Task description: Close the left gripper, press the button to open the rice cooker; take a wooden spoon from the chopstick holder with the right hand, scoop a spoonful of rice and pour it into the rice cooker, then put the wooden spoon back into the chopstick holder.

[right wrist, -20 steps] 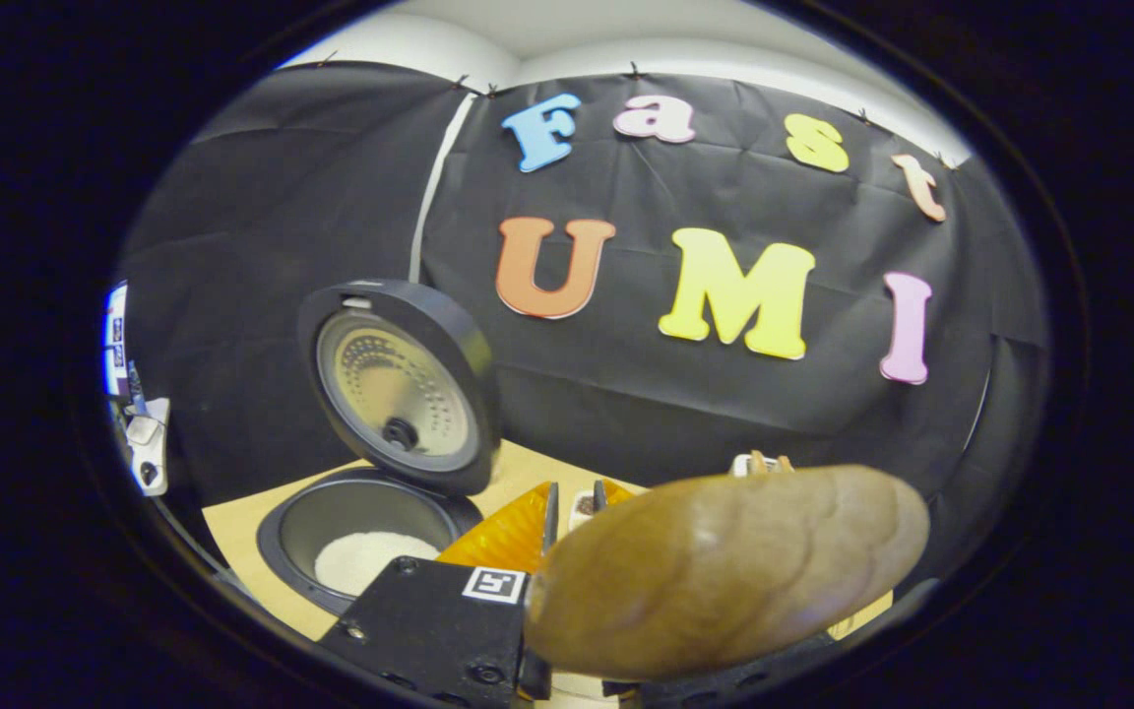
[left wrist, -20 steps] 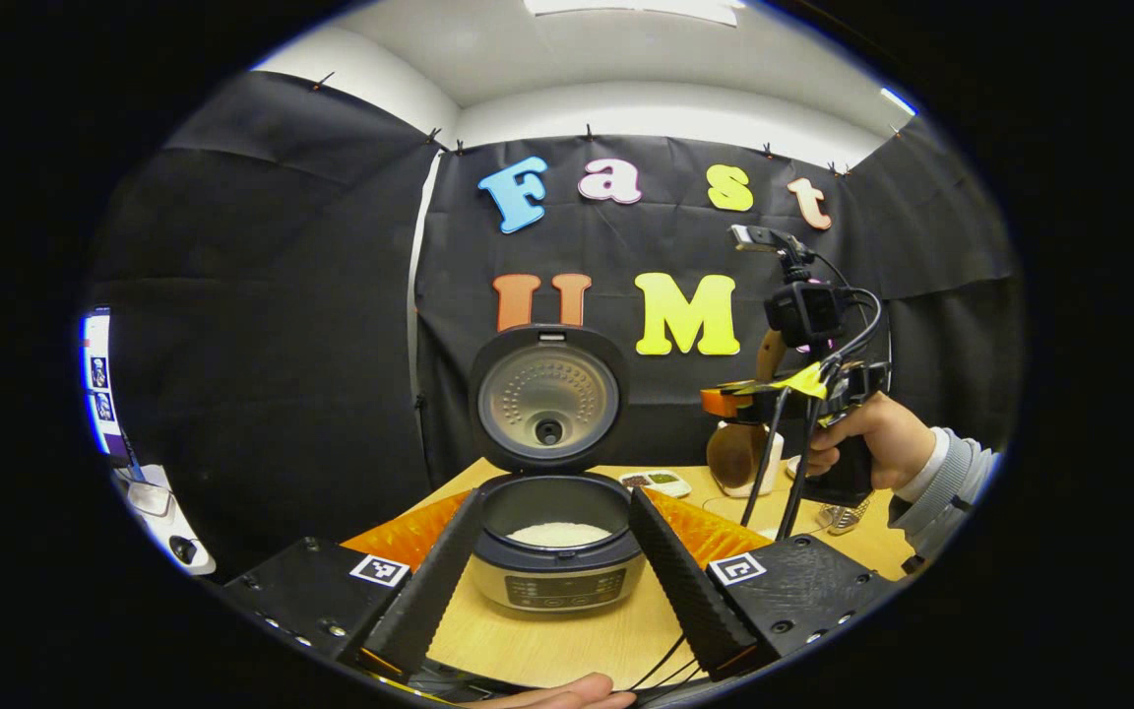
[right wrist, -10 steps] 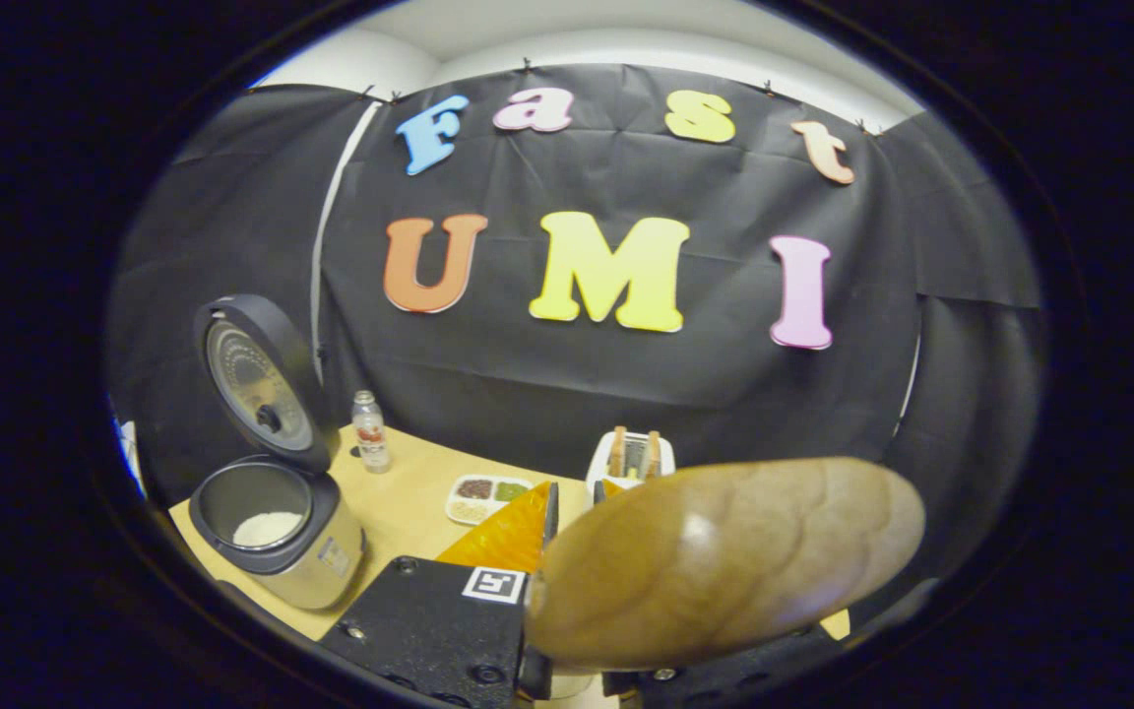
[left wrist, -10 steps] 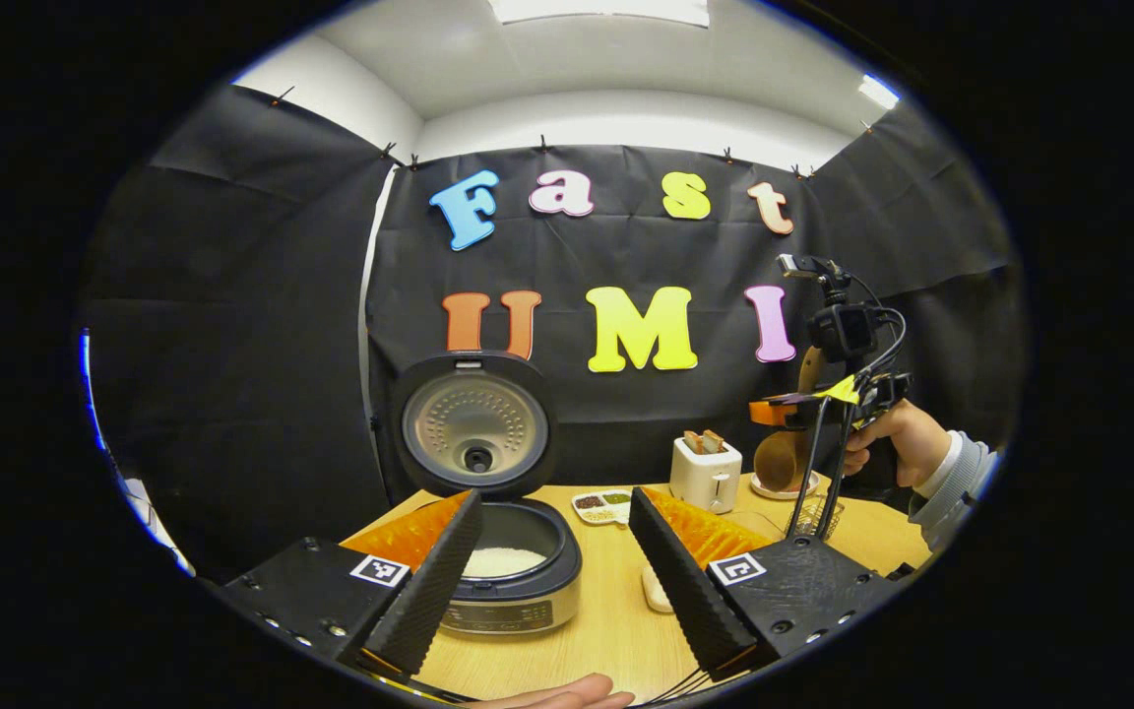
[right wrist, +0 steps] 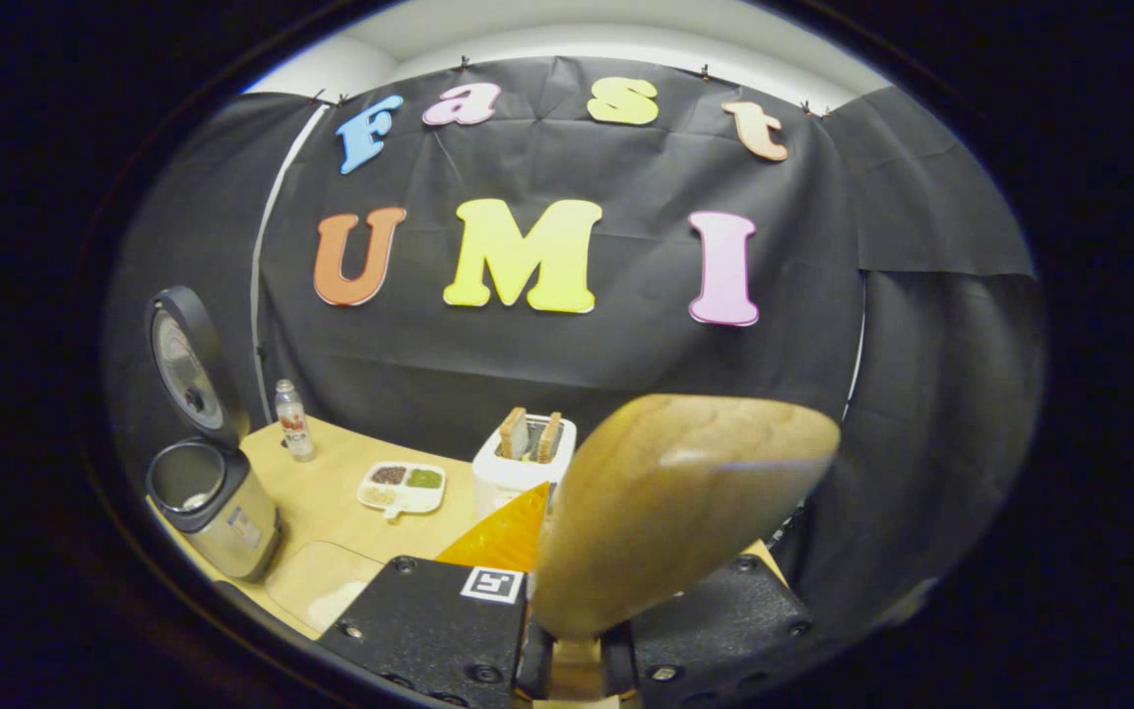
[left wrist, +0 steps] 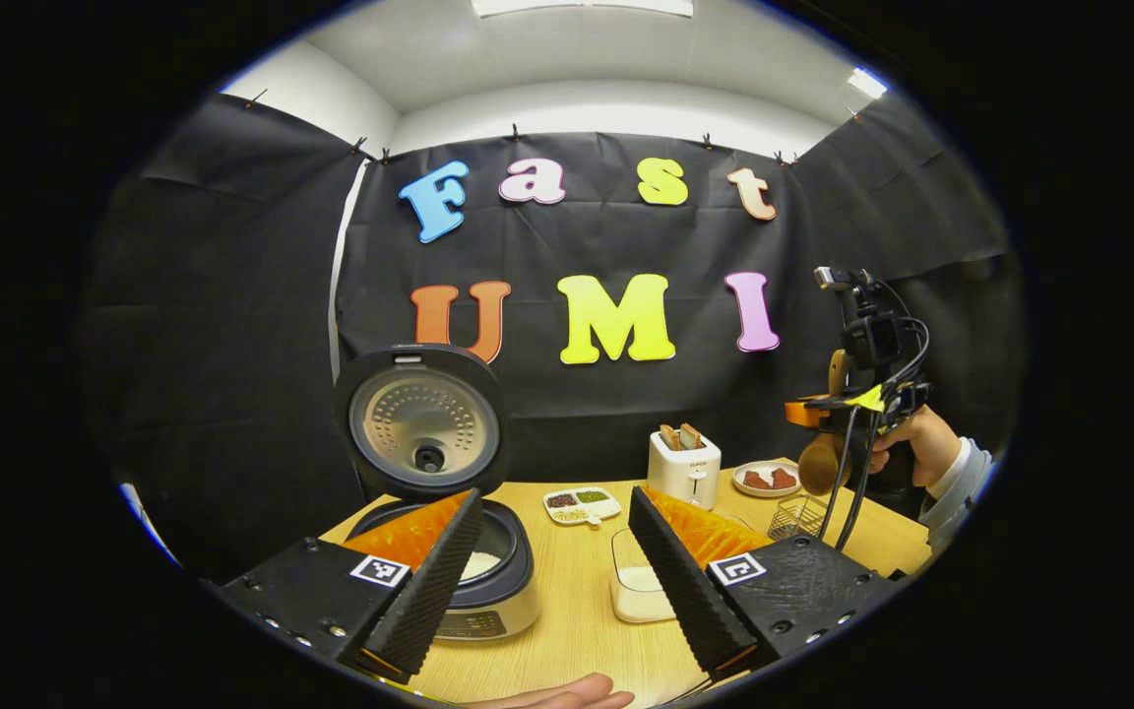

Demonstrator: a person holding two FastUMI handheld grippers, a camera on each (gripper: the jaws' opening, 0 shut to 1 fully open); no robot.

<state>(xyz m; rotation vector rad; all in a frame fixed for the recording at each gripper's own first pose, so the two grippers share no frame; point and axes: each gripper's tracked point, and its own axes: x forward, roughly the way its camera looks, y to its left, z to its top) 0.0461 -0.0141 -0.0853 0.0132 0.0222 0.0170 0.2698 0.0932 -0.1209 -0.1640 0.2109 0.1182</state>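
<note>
Right gripper [right wrist: 567, 679] pinched the wooden spoon [right wrist: 670, 512] by its neck, bowl up, above the bench's right edge near the chopstick holder [left wrist: 797, 516], presumably to return it; left gripper [left wrist: 552, 561] hung spread wide.

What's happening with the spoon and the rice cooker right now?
Left gripper open, idle. Right gripper shut on brown wooden spoon, held high beside wire chopstick holder. Silver rice cooker open, rice inside. Nothing in the way.

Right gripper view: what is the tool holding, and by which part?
The right tool is shut on the wooden spoon, gripping its handle just below the bowl. The left tool is open, holding nothing.
</note>
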